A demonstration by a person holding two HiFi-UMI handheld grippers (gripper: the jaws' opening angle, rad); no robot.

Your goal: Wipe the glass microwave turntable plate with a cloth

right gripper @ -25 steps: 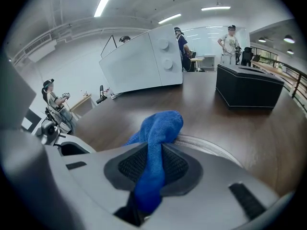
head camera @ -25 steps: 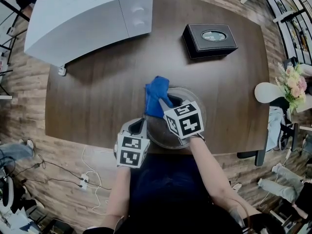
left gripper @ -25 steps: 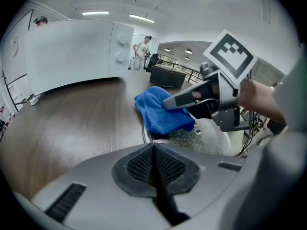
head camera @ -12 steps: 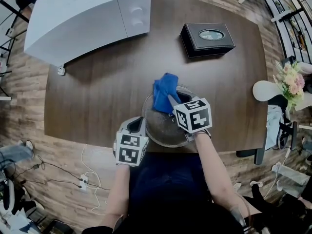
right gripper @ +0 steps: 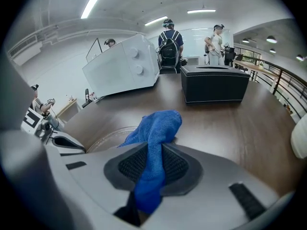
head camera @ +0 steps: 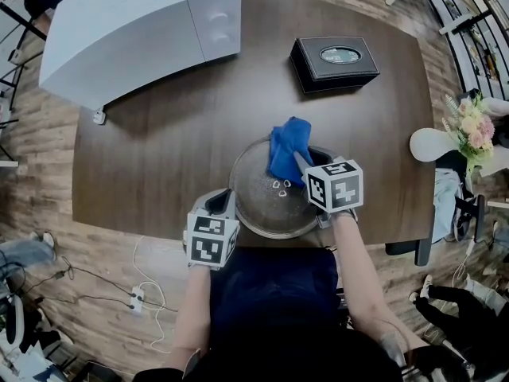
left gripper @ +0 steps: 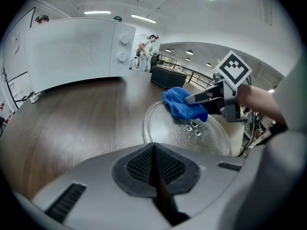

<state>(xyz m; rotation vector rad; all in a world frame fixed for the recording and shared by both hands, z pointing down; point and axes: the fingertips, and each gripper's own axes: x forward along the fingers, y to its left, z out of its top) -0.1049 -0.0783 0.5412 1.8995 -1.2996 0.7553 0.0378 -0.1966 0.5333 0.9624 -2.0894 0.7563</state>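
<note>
Right claw (head camera: 299,162): clamped on the blue cloth (head camera: 286,151), bunched ahead of my jaws.
Left claw (head camera: 225,203): jaws together, nothing between them.
Plate (head camera: 258,205): under the cloth, just ahead of both claws.
Progress: mid-wipe, I judge; the speckled glass left of the right claw remains.

No legible text, brand, number or sign in any view. Oval label (head camera: 340,54) on lid of black box (head camera: 312,64), beyond far rim of glass plate (head camera: 258,199): print too small to read.
</note>
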